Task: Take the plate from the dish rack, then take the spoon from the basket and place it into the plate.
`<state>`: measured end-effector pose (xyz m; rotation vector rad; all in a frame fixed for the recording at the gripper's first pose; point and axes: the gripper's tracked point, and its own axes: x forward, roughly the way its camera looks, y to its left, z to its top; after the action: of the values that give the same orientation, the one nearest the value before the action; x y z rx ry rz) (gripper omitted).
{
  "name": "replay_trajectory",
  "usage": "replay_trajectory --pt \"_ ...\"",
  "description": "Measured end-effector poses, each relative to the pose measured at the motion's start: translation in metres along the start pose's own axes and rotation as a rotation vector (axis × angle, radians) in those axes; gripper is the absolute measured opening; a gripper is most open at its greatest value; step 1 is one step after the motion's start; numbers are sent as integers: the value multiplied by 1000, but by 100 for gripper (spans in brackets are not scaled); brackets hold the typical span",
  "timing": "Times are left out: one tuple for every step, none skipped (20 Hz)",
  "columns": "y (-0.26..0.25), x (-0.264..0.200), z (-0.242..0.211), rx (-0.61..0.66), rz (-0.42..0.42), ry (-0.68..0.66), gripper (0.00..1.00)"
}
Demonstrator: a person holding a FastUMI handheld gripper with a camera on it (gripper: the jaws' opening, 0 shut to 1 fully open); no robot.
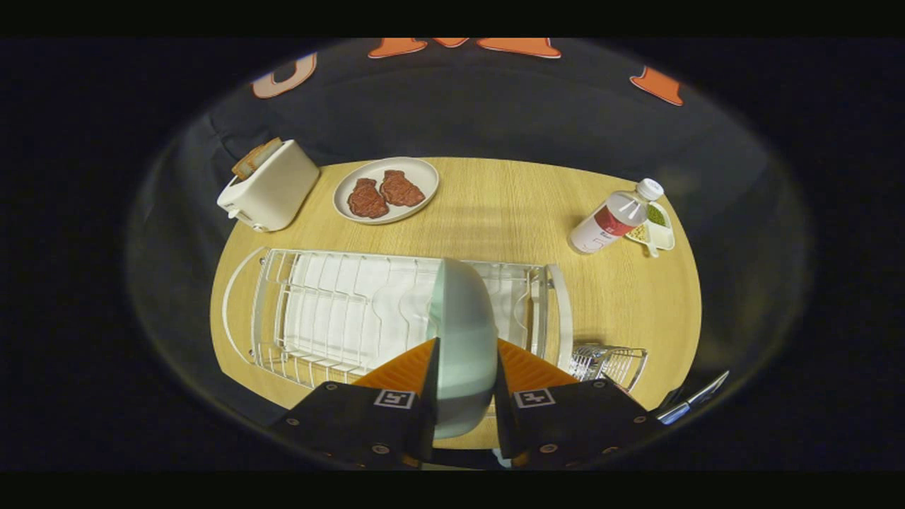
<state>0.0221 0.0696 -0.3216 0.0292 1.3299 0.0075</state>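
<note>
I've got the gripper (463,367) with both fingers clamped on the pale grey-green round plate (463,332), held on edge above the white wire dish rack (339,311). I'd lift straight, keeping its rim off the wires. The small wire basket (608,362) sits just right; farther off, a white toaster (272,187).

table (495,205) | toaster (272,187) | steak plate (386,189) | bottle (614,218) | dish rack (339,311) | basket (608,362)

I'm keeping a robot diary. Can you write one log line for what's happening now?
step: taking plate | claw: shut on plate | plate: upright, over dish rack | spoon: not yet taken
</note>
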Motion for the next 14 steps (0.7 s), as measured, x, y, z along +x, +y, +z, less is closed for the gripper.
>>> replay_trajectory --pt "-2 0 0 -5 -13 0 36" --pt "-4 -2 -1 -11 -29 -3 35" --pt "-6 -3 -1 -19 -46 -8 34" --pt "-7 -5 -4 -32 -57 -10 32" --pt "-9 -6 -4 -40 -75 -14 32" --pt "-13 -8 -3 -48 -100 -21 31" --pt "-19 -8 0 -48 -129 -36 31" --pt "-25 -10 3 -47 -160 -52 29" --pt "-32 -12 4 -43 -187 -66 27" --pt "-33 -14 6 -37 -186 -75 24" --pt "-35 -17 6 -37 -195 -85 24" --pt "-36 -19 9 -40 -204 -97 24" --pt "-40 -23 9 -40 -219 -109 24" --pt "-43 -25 11 -44 -240 -119 24"
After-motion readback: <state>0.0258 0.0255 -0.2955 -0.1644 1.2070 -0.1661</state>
